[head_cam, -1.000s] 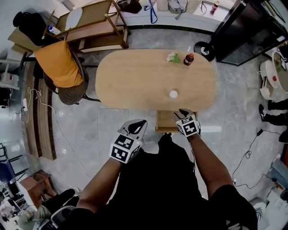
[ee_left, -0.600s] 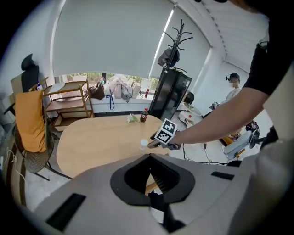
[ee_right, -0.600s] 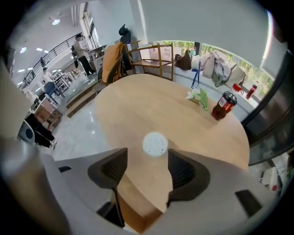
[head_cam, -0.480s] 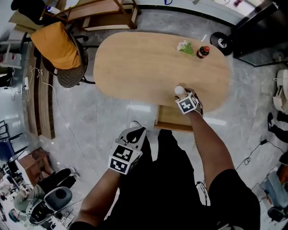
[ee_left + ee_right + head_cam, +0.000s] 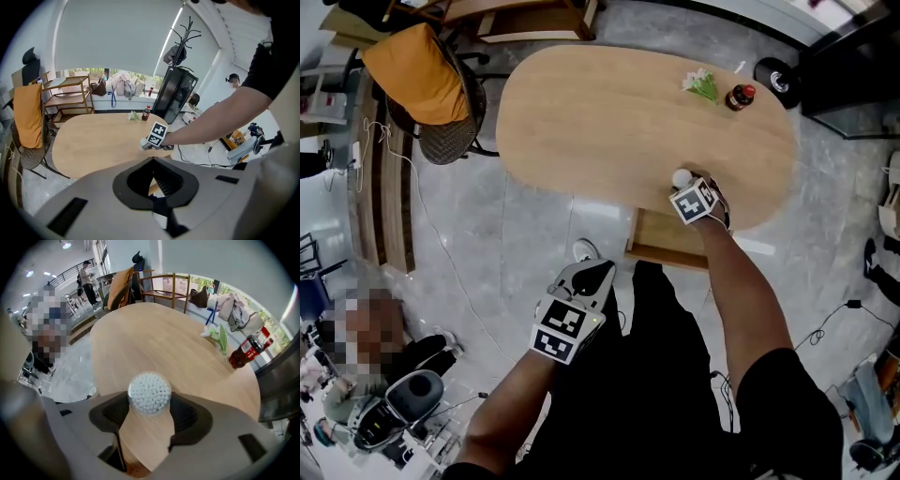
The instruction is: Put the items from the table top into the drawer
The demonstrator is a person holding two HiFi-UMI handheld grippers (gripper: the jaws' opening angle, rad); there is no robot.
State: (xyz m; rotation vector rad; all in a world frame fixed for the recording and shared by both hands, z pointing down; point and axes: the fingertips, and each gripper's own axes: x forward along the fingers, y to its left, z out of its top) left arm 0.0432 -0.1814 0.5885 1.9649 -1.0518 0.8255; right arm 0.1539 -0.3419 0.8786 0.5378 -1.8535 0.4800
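The oval wooden table (image 5: pixel 609 112), smooth with a pale grain, lies under and ahead of the right gripper (image 5: pixel 686 185). A second ago this gripper hung back over the open wooden drawer (image 5: pixel 661 242); it has since come forward and down to the tabletop. Its jaws have spread wide and now bracket the round clear tub of cotton swabs (image 5: pixel 149 392), a dome of white tips, with no squeeze evident. The first pick looks set up, and only the closing remains. The drawer sits just behind that gripper. The left gripper (image 5: pixel 589 272) hangs well back from the table, its jaws narrow and empty. Far ahead of the right gripper stand a red-capped bottle (image 5: pixel 741 97) and a flower sprig (image 5: pixel 701 84).
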